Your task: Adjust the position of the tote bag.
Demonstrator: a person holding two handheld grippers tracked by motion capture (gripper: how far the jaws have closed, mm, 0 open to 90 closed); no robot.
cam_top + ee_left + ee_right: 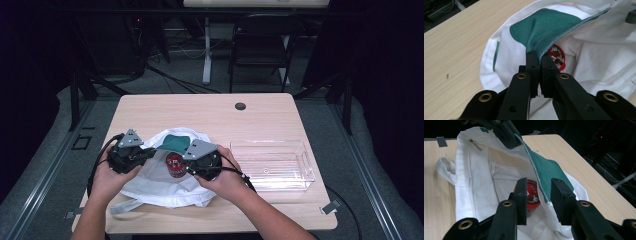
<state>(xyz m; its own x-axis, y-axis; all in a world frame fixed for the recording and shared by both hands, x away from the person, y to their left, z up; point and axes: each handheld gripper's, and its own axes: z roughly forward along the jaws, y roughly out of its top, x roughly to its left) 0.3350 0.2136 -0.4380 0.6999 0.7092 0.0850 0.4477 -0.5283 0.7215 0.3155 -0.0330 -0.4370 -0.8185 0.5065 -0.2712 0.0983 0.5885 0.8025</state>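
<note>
Presently left tongs [539, 58] pinch the bag's [599, 57] green rim; right tongs [539, 195] stand parted, unclamped, beside the red can [531, 195] inside the bag.

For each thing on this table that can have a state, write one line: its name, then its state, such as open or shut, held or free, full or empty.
White cloth bag: lying on the table, mouth held open.
Bag's green edge: pinched and lifted by the left claw.
Left claw: shut on the bag's green edge.
Right claw: open, standing over the red can without gripping it.
Red can: upright inside the bag, free.
Clear plastic bin: empty, on the table beside the bag.
</note>
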